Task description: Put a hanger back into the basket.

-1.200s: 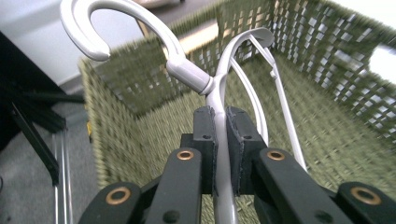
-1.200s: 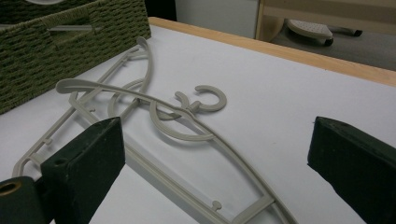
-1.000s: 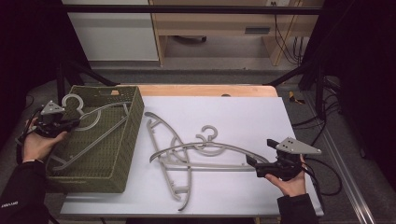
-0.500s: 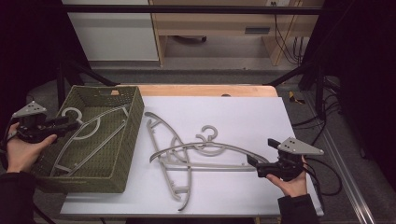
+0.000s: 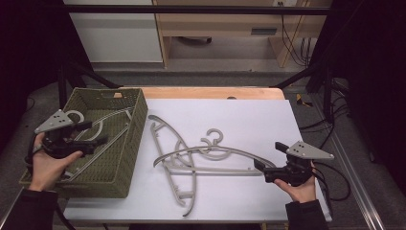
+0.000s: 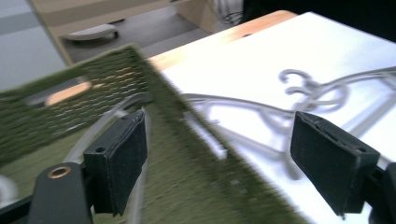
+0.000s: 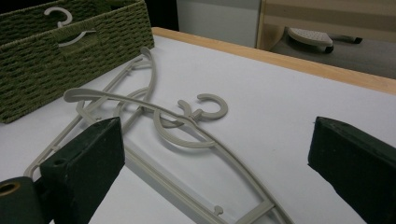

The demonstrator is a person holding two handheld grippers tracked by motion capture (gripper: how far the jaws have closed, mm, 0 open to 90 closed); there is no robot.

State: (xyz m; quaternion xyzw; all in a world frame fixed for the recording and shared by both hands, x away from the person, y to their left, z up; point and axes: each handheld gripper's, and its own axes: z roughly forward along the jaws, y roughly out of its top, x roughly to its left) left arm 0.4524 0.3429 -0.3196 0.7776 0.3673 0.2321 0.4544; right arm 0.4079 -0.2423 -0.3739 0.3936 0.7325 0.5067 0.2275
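- Far left: the left gripper (image 5: 98, 134) hovers over the green woven basket (image 5: 125, 158). Its jaws have just been opening and stand wide, nothing between them.
- Inside the basket lies one grey hanger (image 5: 103, 125), its hook near the gripper.
- Centre of the white table (image 5: 249, 115): two more grey hangers (image 5: 191, 160) lie crossed.
- Far right: the right gripper (image 5: 261, 169), jaws spread wide and gripping nothing, sits at the end of the upper hanger.
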